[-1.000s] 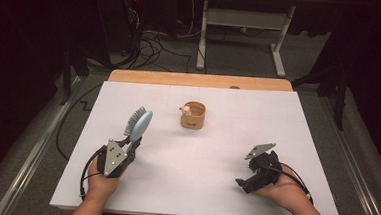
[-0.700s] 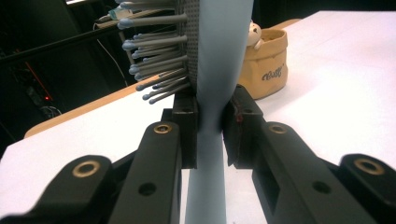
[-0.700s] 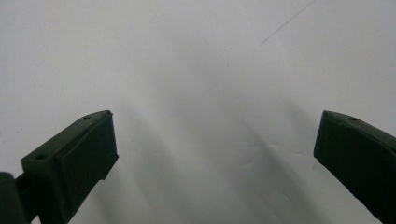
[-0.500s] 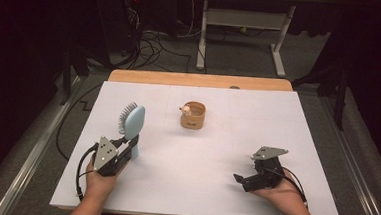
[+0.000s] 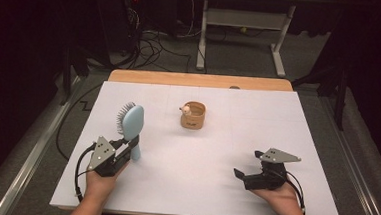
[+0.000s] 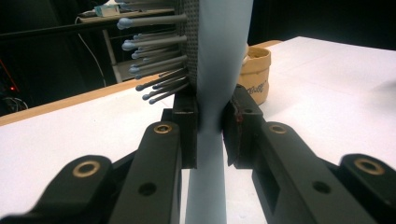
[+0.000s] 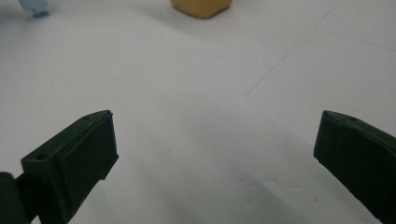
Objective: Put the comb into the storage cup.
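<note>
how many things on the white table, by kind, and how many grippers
hairbrush: 1, light blue, clamped upright in the left gripper
small tan container: 1, standing alone
grippers: 2, the right gripper with jaws wide apart, nothing in them
total: 4

I see a big white table (image 5: 277, 123) with a wooden edge at the back. A small tan basket (image 5: 193, 115) sits on it, ahead of my left gripper (image 5: 126, 146) and to its right.
</note>
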`<state>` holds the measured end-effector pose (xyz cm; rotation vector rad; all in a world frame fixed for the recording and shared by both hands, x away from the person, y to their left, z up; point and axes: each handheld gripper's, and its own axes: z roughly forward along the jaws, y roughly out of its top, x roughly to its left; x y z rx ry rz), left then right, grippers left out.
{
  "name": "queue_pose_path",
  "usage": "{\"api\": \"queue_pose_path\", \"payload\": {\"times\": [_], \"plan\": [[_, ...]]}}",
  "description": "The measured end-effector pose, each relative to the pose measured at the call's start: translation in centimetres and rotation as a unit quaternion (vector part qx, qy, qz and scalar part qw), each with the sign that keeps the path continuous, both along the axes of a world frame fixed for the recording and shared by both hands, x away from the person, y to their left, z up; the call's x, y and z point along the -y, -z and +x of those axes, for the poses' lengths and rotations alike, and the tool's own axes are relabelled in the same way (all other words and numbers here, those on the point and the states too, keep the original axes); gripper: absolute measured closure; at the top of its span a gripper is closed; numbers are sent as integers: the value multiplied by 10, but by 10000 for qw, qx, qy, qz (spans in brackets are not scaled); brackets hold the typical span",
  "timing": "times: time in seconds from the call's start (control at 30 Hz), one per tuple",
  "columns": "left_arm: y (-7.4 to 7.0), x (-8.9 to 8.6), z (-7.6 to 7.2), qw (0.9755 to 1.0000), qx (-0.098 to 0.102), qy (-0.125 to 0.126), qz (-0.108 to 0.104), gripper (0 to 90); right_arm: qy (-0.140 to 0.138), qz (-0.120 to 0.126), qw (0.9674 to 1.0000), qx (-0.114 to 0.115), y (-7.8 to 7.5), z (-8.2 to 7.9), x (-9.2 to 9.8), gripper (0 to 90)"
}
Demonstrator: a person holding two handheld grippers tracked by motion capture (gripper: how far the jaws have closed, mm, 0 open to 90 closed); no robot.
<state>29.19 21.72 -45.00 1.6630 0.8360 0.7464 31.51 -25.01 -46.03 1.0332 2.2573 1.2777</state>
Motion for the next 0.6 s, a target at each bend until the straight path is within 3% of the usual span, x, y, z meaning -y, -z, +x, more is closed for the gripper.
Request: {"api": "queue_pose_path", "payload": {"times": [0.17, 0.33, 0.47, 0.6], "plan": [[0, -1, -1, 9999, -30, 49, -95, 771, 73, 499, 9979, 402, 1, -8, 3, 2], [-1, 0, -2, 9997, -45, 148, -207, 772, 159, 692, 9955, 629, 1, -13, 5, 2], [-1, 3, -4, 9994, -17, 250, -255, 771, 260, 993, 9925, 670, 5, -15, 9, 2], [-1, 9, -5, 9992, 5, 334, -222, 771, 267, 1008, 9925, 641, 7, -16, 9, 1]]}}
